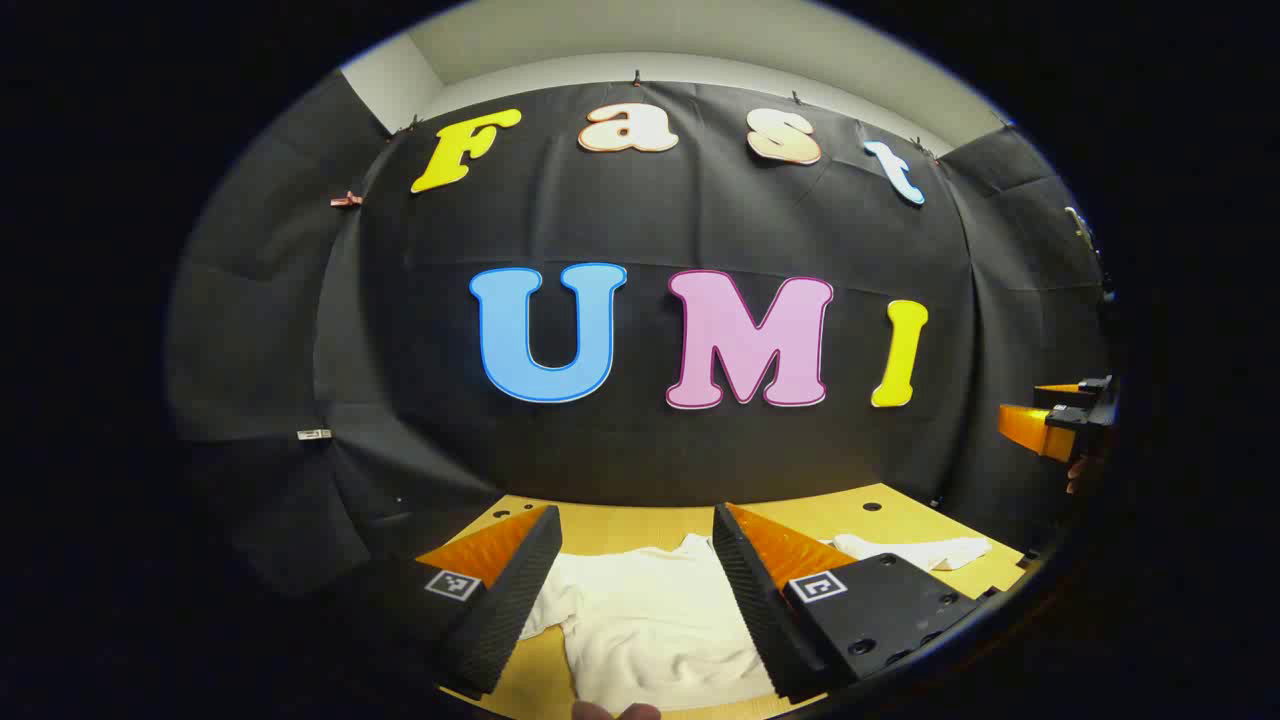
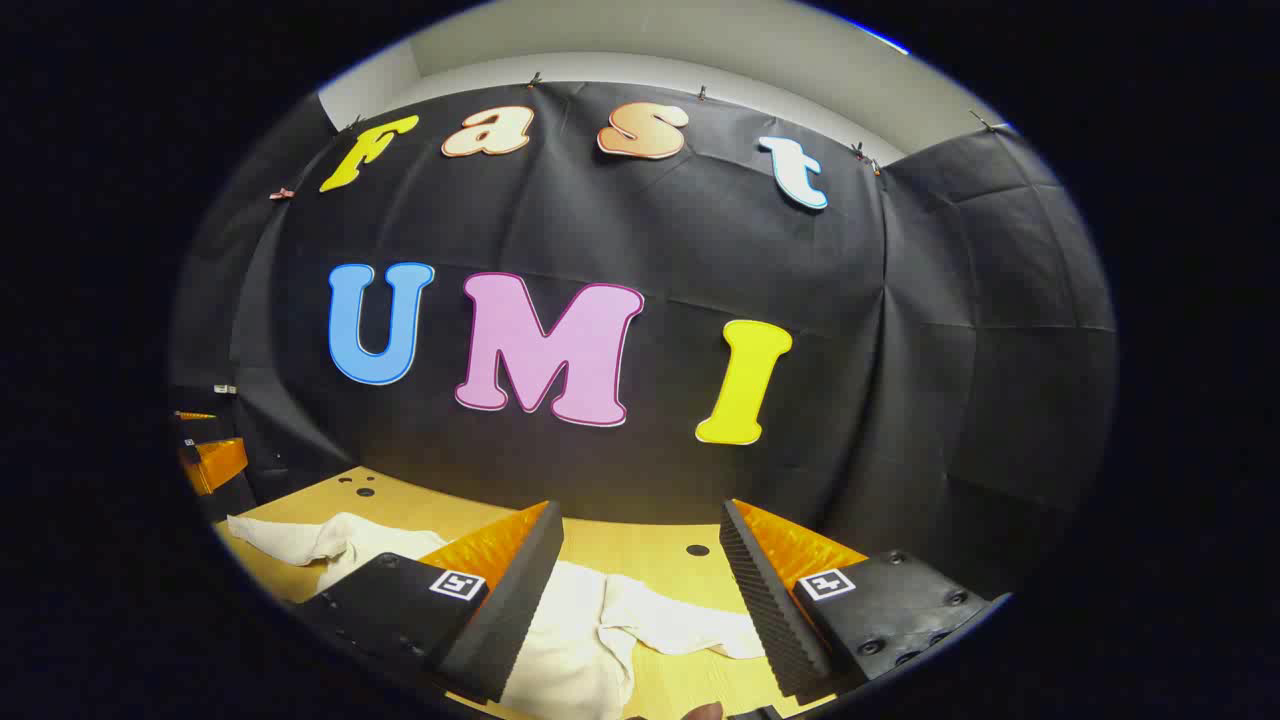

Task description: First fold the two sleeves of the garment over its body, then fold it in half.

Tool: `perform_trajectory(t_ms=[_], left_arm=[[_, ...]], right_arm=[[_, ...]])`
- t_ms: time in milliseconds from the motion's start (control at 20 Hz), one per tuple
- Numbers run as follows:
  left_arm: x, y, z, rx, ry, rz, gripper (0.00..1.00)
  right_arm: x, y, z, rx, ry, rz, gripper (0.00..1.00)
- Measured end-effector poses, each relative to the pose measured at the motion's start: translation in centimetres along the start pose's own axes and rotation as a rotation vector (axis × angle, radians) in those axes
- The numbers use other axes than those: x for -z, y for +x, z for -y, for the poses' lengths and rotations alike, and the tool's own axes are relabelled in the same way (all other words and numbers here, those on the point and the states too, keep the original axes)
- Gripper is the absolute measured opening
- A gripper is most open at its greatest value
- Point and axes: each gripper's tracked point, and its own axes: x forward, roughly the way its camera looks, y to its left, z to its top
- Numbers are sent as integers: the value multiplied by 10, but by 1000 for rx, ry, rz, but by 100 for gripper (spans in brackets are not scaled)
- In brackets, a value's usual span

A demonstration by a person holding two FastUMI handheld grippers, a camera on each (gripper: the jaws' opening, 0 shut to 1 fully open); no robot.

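Observation:
A white garment (image 1: 650, 620) lies spread on the wooden table (image 1: 620, 525). Its body is under my left gripper (image 1: 635, 610), which hovers open above the cloth with nothing between its fingers. One sleeve (image 1: 915, 550) stretches out to the right in the left gripper view. In the right gripper view the garment (image 2: 570, 640) lies below my right gripper (image 2: 635, 610), also open and holding nothing, with a sleeve (image 2: 685, 625) lying between its fingers and another part (image 2: 300, 540) off to the left. The right gripper (image 1: 1060, 420) shows at the far right edge of the left gripper view.
The black cloth wall stands close behind the table (image 2: 640, 540). Small holes (image 2: 697, 550) dot the tabletop. The other gripper (image 2: 205, 460) appears at the left edge of the right gripper view. A fingertip (image 1: 615, 711) shows at the bottom of the left gripper view.

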Motion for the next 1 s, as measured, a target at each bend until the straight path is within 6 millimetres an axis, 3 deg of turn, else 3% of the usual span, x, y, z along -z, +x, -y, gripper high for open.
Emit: perform_trajectory(t_ms=[800, 1000], left_arm=[[5, 1, 10, 13, 17, -19, 96], [9, 0, 16, 17, 24, -23, 96]], right_arm=[[9, 6, 15, 11, 26, -32, 98], [33, 14, 42, 64, 53, -124, 97]])
